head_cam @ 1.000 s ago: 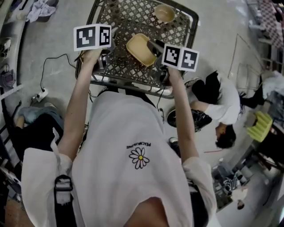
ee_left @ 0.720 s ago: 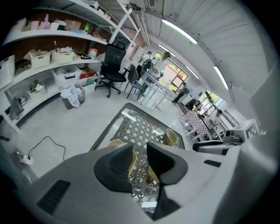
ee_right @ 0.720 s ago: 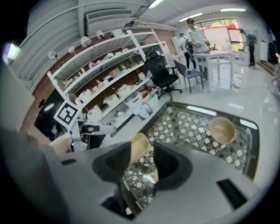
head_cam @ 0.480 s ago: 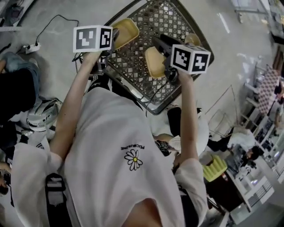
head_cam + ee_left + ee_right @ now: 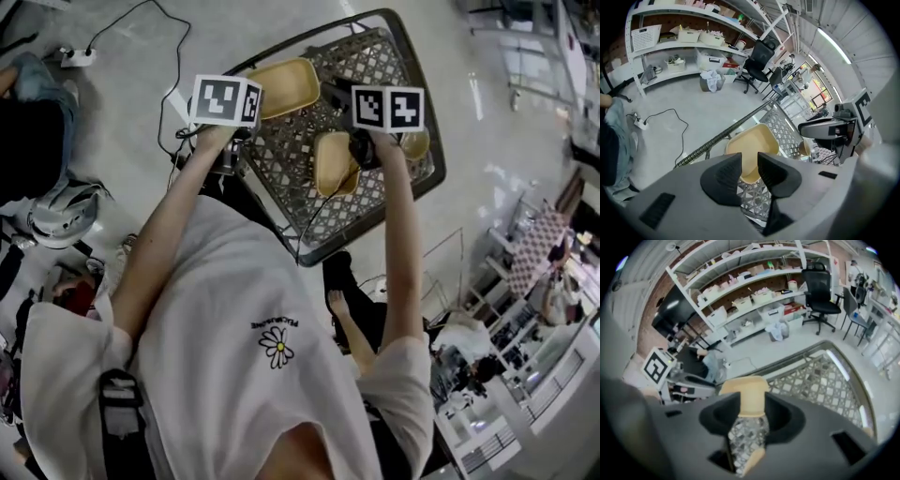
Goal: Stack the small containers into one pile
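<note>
Both tools are spread and grip nothing. The left tool (image 5: 750,159) aims at the larger tray (image 5: 281,86). That tray sits open side up at the far left corner of the lattice worktop (image 5: 375,56), its long axis along the far edge. The right tool (image 5: 753,397) seems to hover just off its other end. The second tray (image 5: 335,161) lies mid-worktop, crosswise to the first. Nested unturned, it would likely seat askew and rock. A clumsy nudge could push the corner tray over the edge.
</note>
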A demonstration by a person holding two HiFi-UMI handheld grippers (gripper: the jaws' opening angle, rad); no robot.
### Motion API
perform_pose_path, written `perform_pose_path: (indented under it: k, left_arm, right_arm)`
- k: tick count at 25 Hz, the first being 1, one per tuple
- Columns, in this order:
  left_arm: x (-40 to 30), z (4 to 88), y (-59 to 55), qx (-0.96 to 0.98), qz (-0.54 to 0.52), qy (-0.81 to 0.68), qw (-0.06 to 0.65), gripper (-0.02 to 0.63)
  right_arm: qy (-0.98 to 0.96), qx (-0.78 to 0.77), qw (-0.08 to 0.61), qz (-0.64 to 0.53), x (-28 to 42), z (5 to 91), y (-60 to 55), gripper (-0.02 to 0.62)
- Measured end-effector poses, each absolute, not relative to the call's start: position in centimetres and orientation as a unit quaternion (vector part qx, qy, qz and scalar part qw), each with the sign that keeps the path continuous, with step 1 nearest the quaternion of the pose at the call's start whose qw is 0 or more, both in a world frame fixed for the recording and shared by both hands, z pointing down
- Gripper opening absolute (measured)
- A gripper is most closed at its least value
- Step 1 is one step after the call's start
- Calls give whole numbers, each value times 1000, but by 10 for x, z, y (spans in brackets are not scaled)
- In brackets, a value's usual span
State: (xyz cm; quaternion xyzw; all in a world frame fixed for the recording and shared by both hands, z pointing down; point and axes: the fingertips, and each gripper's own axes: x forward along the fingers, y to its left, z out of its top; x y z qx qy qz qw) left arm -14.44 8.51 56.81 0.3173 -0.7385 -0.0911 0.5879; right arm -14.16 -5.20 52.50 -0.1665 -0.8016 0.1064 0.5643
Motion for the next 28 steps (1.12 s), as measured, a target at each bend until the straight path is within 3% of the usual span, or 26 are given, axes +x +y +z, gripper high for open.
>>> perform_pose_path:
  k: [8, 15, 20, 28]
  left_arm:
    - [-131, 597, 85, 285, -105, -726, 617, 118]
    - [-141, 615, 98, 267, -114, -730, 619, 45]
    - [-143, 616, 100, 266, -113, -731, 618, 28]
    - [-147, 603, 93, 285, -128, -723, 615, 21]
  right_arm:
    - [-759, -161, 628, 53, -144, 588, -67, 146]
    - [-737, -163, 654, 48, -152, 627, -59, 117]
    - [-737, -160, 655, 42, -153, 632, -58, 44]
    - [-744, -181, 639, 73, -151, 615, -49, 35]
